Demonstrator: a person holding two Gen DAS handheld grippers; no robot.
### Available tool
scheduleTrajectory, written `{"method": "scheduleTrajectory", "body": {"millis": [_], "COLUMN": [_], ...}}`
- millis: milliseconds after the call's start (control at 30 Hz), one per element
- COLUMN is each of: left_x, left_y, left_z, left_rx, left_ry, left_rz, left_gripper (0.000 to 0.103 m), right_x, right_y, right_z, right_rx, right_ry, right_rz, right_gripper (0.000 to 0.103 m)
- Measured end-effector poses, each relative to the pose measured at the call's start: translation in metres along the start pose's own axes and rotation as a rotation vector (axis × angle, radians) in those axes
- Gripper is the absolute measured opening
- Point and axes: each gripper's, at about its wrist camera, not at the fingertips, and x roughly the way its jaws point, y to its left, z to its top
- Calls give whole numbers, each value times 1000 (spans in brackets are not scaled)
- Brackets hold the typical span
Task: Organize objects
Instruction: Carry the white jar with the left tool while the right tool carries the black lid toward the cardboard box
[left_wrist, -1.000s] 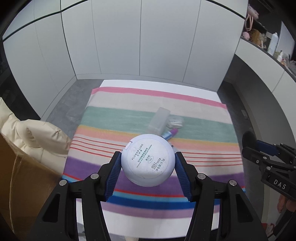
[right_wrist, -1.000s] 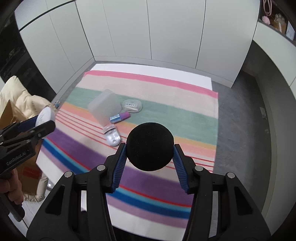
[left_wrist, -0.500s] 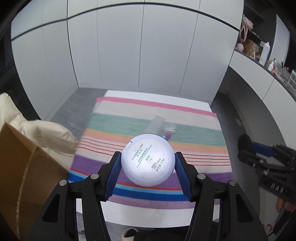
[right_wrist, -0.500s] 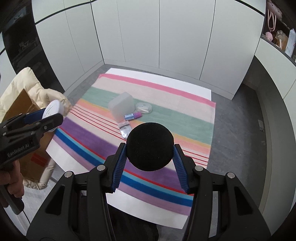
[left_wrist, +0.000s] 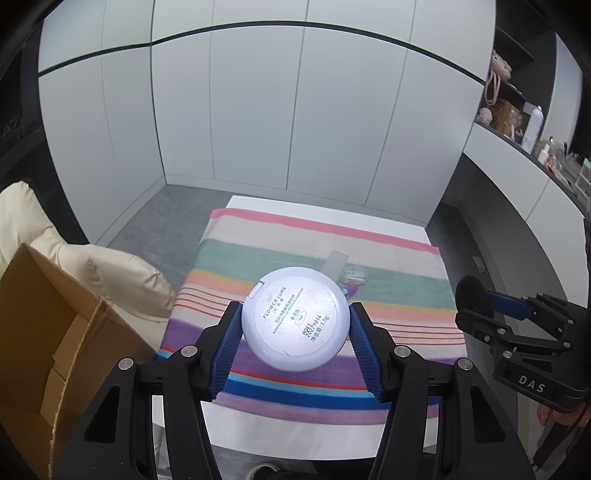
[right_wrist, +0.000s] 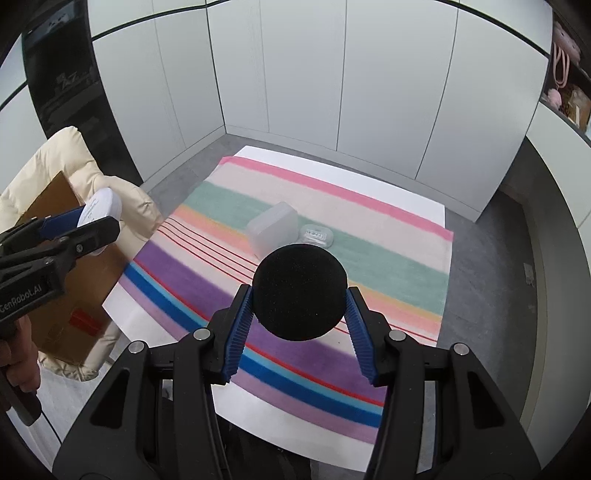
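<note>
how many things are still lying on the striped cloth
3 show: a frosted box, a clear case to its right, a purple tube nearer the camera. More may hide behind the held items.

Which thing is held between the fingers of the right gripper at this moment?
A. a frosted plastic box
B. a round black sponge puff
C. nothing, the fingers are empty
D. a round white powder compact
B: in the right wrist view the blue pads of the right gripper press on both sides of the black sponge puff, held above the striped cloth; the white compact is in the left gripper.
</note>
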Motion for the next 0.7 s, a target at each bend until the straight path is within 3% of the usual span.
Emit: {"method": "scheduleTrajectory", "body": {"millis": [700], "left_x": [-18], "left_y": [68], "left_z": [-11], "left_rx": [-84], "left_ry": [-17], "left_rz": [72], "left_gripper": [59], "right_x": [18], "right_y": [64], "right_z": [21], "right_rx": [-67], "right_ry": [-6], "right_rz": [63], "right_gripper": [52]}}
